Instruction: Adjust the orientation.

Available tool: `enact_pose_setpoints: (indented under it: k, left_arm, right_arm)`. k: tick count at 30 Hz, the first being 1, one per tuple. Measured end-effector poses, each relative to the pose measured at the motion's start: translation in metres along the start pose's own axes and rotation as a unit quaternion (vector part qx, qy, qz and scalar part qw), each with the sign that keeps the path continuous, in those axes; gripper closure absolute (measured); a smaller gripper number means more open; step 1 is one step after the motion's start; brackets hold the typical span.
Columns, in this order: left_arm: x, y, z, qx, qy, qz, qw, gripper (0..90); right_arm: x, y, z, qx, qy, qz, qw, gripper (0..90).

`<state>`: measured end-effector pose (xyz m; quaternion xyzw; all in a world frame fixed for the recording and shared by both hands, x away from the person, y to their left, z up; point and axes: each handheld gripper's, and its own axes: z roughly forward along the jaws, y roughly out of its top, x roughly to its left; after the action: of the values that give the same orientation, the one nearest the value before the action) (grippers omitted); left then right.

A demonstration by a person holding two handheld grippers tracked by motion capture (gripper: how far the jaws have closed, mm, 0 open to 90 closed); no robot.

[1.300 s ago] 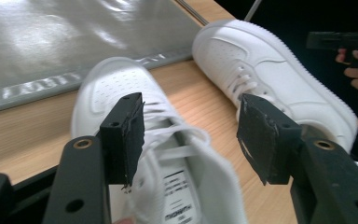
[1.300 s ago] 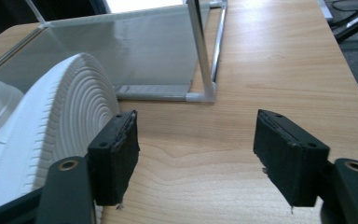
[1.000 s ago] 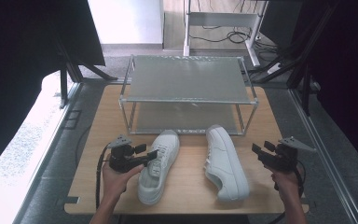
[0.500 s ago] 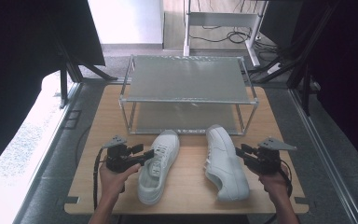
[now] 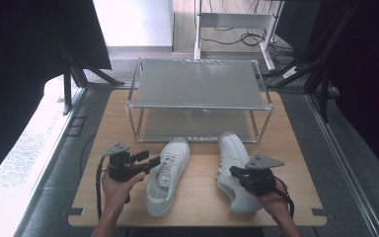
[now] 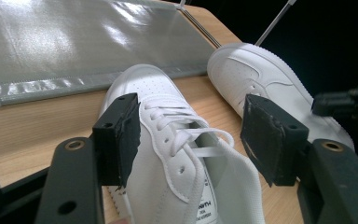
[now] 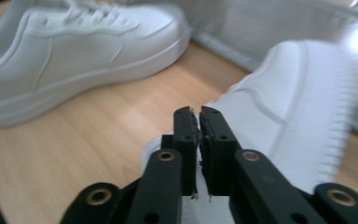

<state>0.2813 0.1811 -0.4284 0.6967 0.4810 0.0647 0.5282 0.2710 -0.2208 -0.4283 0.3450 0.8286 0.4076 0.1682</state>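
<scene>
Two white sneakers lie on the wooden table (image 5: 109,118), toes toward the rack. My left gripper (image 5: 154,162) is open, its jaws straddling the laced collar of the left sneaker (image 6: 168,154); the left pad (image 6: 119,135) sits close against the shoe's side. My right gripper (image 5: 233,172) hovers over the rear of the right sneaker (image 5: 229,148). Its jaws have just been closing and now stand shut (image 7: 198,114), pads together, directly above that sneaker (image 7: 289,121). Whether a bit of its rim is pinched I cannot tell.
A two-shelf metal rack (image 5: 197,84) with mesh shelves stands at the back of the table, just beyond the toes. Bare wood lies left and right of the shoes. Dark stands and cables surround the table on the floor.
The right gripper has slid left from the table's right side onto the right sneaker's rear, and its jaws have gone from open to shut. The left gripper has stayed put.
</scene>
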Motion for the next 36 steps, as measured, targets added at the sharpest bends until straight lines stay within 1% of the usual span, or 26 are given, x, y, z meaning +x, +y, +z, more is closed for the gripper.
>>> enact_pose_setpoints:
  k: [3, 6, 7, 9, 10, 11, 13, 14, 15, 18, 19, 20, 22, 24, 25, 26, 27, 28, 29, 30, 31, 32, 33, 34, 35, 36]
  left_arm:
    - [0.002, 0.0, 0.0, 0.0, 0.001, -0.004, 1.0, 37.7]
    - [0.003, -0.001, 0.001, 0.001, 0.0, -0.006, 1.0, 37.7]
    - [0.003, -0.001, 0.002, 0.003, -0.002, -0.006, 1.0, 37.7]
    - [0.003, -0.001, 0.002, 0.005, -0.002, -0.006, 1.0, 37.7]
    - [0.003, -0.001, 0.002, 0.005, -0.002, -0.007, 1.0, 37.7]
    - [0.003, -0.001, 0.002, 0.004, -0.003, -0.008, 1.0, 37.7]
    - [0.003, -0.002, 0.001, 0.005, -0.004, -0.01, 0.9999, 37.7]
    - [0.003, -0.002, 0.001, 0.005, -0.004, -0.01, 0.9999, 37.7]
    - [0.004, -0.002, 0.001, 0.005, -0.005, -0.012, 0.9999, 37.7]
    - [0.004, -0.002, 0.0, 0.003, -0.007, -0.014, 0.9999, 37.7]
    - [0.005, -0.002, -0.001, 0.001, -0.007, -0.016, 0.9998, 37.8]
    - [0.005, -0.002, -0.001, 0.001, -0.007, -0.016, 0.9998, 37.8]
    - [0.007, -0.002, -0.003, -0.001, -0.009, -0.021, 0.9997, 37.8]
    - [0.007, -0.002, -0.003, -0.003, -0.009, -0.023, 0.9997, 37.8]
    - [0.007, -0.002, -0.004, -0.005, -0.01, -0.024, 0.9997, 37.8]
    - [0.008, -0.002, -0.005, -0.005, -0.009, -0.025, 0.9996, 37.8]
    - [0.008, -0.002, -0.005, -0.006, -0.009, -0.026, 0.9996, 37.9]
    - [0.009, -0.002, -0.006, -0.007, -0.009, -0.027, 0.9996, 37.9]
    - [0.01, -0.002, -0.006, -0.007, -0.009, -0.028, 0.9995, 37.9]
    - [0.011, -0.002, -0.007, -0.007, -0.009, -0.03, 0.9995, 37.9]
    - [0.011, -0.002, -0.006, -0.007, -0.009, -0.03, 0.9995, 38.0]
    - [0.011, -0.002, -0.006, -0.007, -0.009, -0.03, 0.9995, 38.0]
    - [0.012, -0.002, -0.005, -0.006, -0.009, -0.032, 0.9994, 38.0]
    - [0.012, -0.002, -0.005, -0.006, -0.009, -0.032, 0.9994, 38.1]
    - [0.011, -0.003, -0.004, -0.003, -0.009, -0.031, 0.9995, 38.1]
    - [0.011, -0.003, -0.003, -0.001, -0.008, -0.03, 0.9995, 38.1]
  right_arm:
    - [0.009, -0.003, 0.01, 0.025, 0.004, -0.019, 0.9995, 90.0]
    - [0.012, -0.003, 0.012, 0.028, 0.011, -0.02, 0.9993, 90.0]
    - [0.015, -0.004, 0.014, 0.036, 0.021, -0.028, 0.9988, 90.0]
    - [0.018, -0.004, 0.016, 0.039, 0.022, -0.032, 0.9985, 90.0]
    - [0.023, -0.005, 0.02, 0.049, 0.028, -0.039, 0.9977, 90.0]
    - [0.023, -0.005, 0.02, 0.049, 0.028, -0.039, 0.9977, 90.0]
    - [0.031, -0.008, 0.027, 0.07, 0.035, -0.053, 0.9956, 90.0]
    - [0.031, -0.008, 0.027, 0.07, 0.035, -0.053, 0.9956, 90.0]
    - [0.035, -0.009, 0.031, 0.079, 0.026, -0.061, 0.9947, 90.0]
    - [0.035, -0.008, 0.03, 0.083, 0.018, -0.061, 0.9945, 90.0]
    - [0.031, -0.009, 0.027, 0.08, 0.024, -0.052, 0.9952, 90.0]
    - [0.031, -0.009, 0.027, 0.08, 0.024, -0.052, 0.9952, 90.0]
    - [0.026, -0.01, 0.022, 0.072, 0.021, -0.04, 0.9964, 90.0]
    - [0.024, -0.011, 0.019, 0.067, 0.018, -0.039, 0.9968, 90.0]
    - [0.019, -0.014, 0.011, 0.051, 0.014, -0.024, 0.9983, 90.0]
    - [0.019, -0.014, 0.011, 0.051, 0.014, -0.024, 0.9983, 90.0]
    - [0.013, -0.017, 0.003, 0.035, 0.002, -0.01, 0.9993, 90.0]
    - [0.013, -0.017, 0.003, 0.035, 0.002, -0.01, 0.9993, 90.0]
    - [0.009, -0.018, -0.002, 0.026, -0.005, -0.003, 0.9996, 90.0]
    - [0.001, -0.02, -0.012, 0.016, -0.018, 0.012, 0.9996, 90.0]
    - [-0.005, -0.022, -0.017, 0.014, -0.023, 0.016, 0.9995, 90.0]
    - [-0.005, -0.022, -0.017, 0.014, -0.023, 0.016, 0.9995, 90.0]
    - [-0.017, -0.028, -0.026, 0.005, -0.027, 0.041, 0.9988, 90.0]
    - [-0.017, -0.028, -0.026, 0.005, -0.027, 0.041, 0.9988, 90.0]
    - [-0.024, -0.032, -0.031, 0.0, -0.03, 0.053, 0.9982, 90.0]
    - [-0.028, -0.036, -0.036, 0.0, -0.044, 0.057, 0.9974, 90.0]
